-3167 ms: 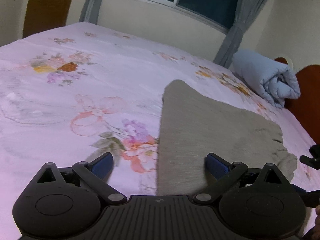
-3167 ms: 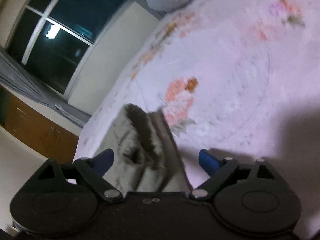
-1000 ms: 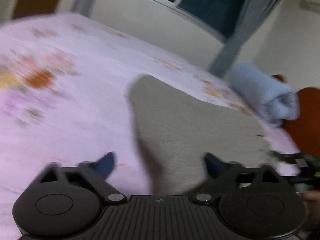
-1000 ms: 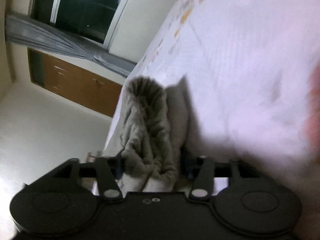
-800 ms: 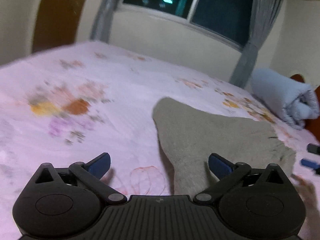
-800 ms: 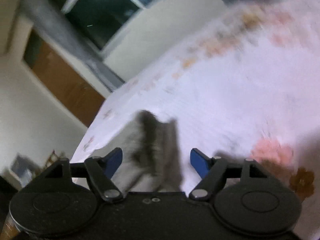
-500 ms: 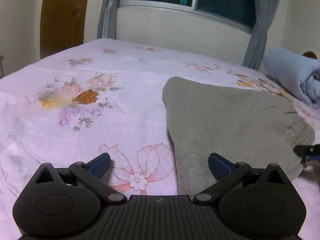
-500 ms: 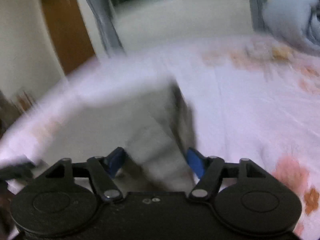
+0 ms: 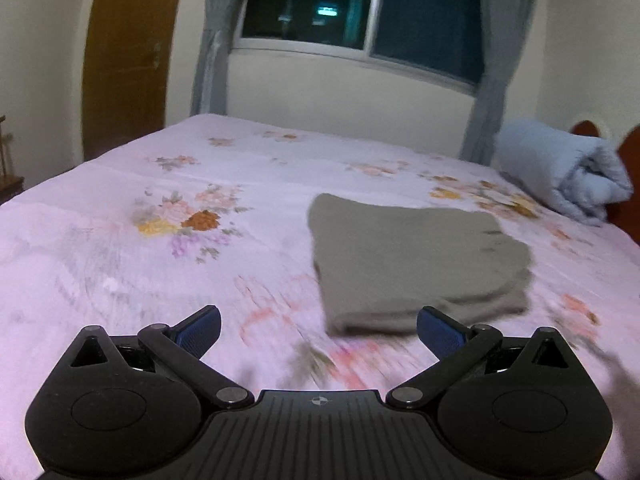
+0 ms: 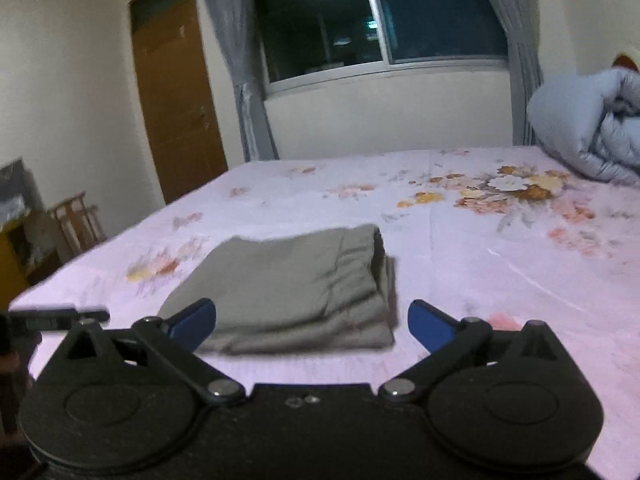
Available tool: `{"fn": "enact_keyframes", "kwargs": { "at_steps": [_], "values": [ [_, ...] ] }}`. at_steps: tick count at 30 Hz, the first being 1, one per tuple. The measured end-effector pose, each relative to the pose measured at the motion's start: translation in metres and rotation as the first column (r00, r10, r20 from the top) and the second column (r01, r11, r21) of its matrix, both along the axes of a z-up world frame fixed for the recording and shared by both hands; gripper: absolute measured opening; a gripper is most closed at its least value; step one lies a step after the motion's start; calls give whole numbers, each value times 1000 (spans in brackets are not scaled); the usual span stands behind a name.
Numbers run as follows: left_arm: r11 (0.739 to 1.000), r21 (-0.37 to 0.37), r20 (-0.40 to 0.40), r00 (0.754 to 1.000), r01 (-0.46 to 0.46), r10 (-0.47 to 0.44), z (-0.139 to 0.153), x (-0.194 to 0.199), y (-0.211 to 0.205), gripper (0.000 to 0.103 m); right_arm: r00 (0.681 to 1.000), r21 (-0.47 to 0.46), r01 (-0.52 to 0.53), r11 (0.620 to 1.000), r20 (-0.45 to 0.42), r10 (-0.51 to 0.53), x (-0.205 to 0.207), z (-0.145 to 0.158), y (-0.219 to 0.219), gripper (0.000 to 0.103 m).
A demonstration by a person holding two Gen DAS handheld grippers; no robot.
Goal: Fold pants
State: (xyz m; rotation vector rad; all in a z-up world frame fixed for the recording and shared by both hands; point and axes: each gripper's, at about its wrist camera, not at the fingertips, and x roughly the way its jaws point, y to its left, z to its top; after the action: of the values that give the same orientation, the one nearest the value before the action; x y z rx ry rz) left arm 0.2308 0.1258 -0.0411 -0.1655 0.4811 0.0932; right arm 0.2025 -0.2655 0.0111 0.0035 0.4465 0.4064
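Note:
The grey pants [image 9: 416, 264] lie folded in a flat stack on the pink floral bed sheet [image 9: 160, 240]. They also show in the right wrist view [image 10: 296, 288], with layered folds on the right edge. My left gripper [image 9: 318, 330] is open and empty, held above the sheet just short of the stack. My right gripper [image 10: 312, 322] is open and empty, close above the stack's near edge. The tip of the left gripper [image 10: 52, 320] shows at the far left of the right wrist view.
A rolled blue quilt [image 9: 568, 176] lies at the bed's right end by a wooden headboard [image 9: 592, 128]. A window with grey curtains [image 9: 360, 16] and a wooden door [image 9: 124, 56] are behind the bed. A small rack [image 10: 76, 220] stands left of the bed.
Both grippers have let go of the pants and pulled back and up. The pants now lie folded farther away on the bed. The right gripper has opened and levelled out.

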Motion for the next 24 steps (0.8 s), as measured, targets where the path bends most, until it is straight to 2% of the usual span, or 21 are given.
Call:
{"fn": "enact_keyframes", "kwargs": {
  "at_steps": [4, 7, 11, 13, 16, 20, 24],
  "values": [
    [997, 57, 19, 998, 51, -52, -2, -50, -22, 103, 996, 13, 63, 998, 67, -63, -54, -4, -11, 97],
    [995, 60, 48, 996, 74, -77, 0, -83, -34, 103, 991, 4, 106, 994, 81, -106, -88, -7, -18, 97],
    [992, 89, 102, 990, 87, -96, 9, -118, -49, 103, 992, 12, 105, 994, 67, -106, -112, -8, -19, 97],
    [991, 89, 130, 985, 98, -109, 13, -133, -53, 103, 990, 1, 99, 995, 104, -98, -122, -6, -17, 97],
    [987, 128, 156, 981, 97, -117, 10, -146, -58, 103, 987, -8, 104, 995, 121, -102, -125, -8, -16, 97],
    [988, 112, 179, 976, 105, -124, 13, -151, -59, 103, 991, 48, 50, 998, 125, -55, -132, -6, -17, 97],
    [984, 108, 153, 976, 142, -158, 10, -143, -67, 103, 993, -8, -9, 1000, 120, 10, -128, -11, 1, 97]
  ]
}}
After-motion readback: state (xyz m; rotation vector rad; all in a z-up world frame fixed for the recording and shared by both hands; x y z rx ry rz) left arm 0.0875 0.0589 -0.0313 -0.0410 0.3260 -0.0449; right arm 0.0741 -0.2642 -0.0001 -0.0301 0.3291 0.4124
